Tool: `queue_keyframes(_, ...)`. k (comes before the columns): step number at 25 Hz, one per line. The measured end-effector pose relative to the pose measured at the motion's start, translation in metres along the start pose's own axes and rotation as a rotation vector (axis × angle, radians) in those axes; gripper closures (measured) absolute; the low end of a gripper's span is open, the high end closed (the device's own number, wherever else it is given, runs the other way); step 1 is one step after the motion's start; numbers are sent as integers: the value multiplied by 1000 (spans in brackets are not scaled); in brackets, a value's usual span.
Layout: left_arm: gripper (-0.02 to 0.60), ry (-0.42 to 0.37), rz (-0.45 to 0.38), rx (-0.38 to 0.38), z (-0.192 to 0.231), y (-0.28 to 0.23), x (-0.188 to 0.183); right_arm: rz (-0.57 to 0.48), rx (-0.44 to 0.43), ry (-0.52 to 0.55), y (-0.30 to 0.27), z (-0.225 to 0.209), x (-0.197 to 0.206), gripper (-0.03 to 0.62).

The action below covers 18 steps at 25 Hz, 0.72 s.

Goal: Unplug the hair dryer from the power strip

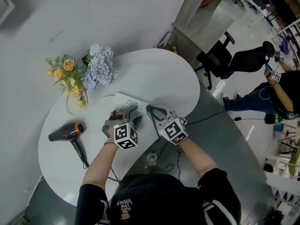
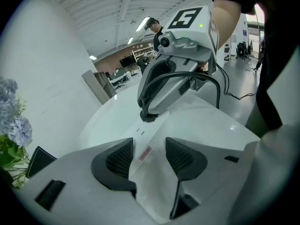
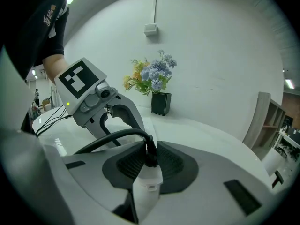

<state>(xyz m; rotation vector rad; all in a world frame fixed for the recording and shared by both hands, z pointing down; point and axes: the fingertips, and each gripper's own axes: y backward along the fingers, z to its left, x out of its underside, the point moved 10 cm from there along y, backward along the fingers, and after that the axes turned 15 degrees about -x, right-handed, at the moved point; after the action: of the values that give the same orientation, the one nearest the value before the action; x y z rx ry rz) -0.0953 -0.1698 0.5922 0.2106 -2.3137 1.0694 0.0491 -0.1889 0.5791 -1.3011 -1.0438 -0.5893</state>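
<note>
A white power strip lies across the middle of the round white table. The left gripper straddles it; in the left gripper view the power strip fills the gap of the left gripper, with both pads against its sides. The right gripper stands beside it, shut on a white plug with a black cord looping out to the left. Seen from the left gripper view, that plug sits at the strip's top face. The black and orange hair dryer lies at the table's left.
A bouquet of blue and yellow flowers in a black vase stands at the table's far left. A black office chair and a wooden cabinet lie beyond the table. A seated person is at the right. Cables trail on the floor.
</note>
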Motion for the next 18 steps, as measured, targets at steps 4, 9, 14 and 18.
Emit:
queue_keyframes(4,357,-15,7,-6,0,0,-1,4,-6,5,-3,-1,1,504)
queue_keyframes(9,357,-27,19,-3,-1,-1,-1,19,-5,33,-4,-3,-1,516)
queue_keyframes(14,356,-56,38,5,-1,-1,-4,13,0,1,-2,-4,-2,522)
queue_keyframes(18,356,-55,41,2,-2,-1,-4,-5,4,-40,-2,-4,-1,522)
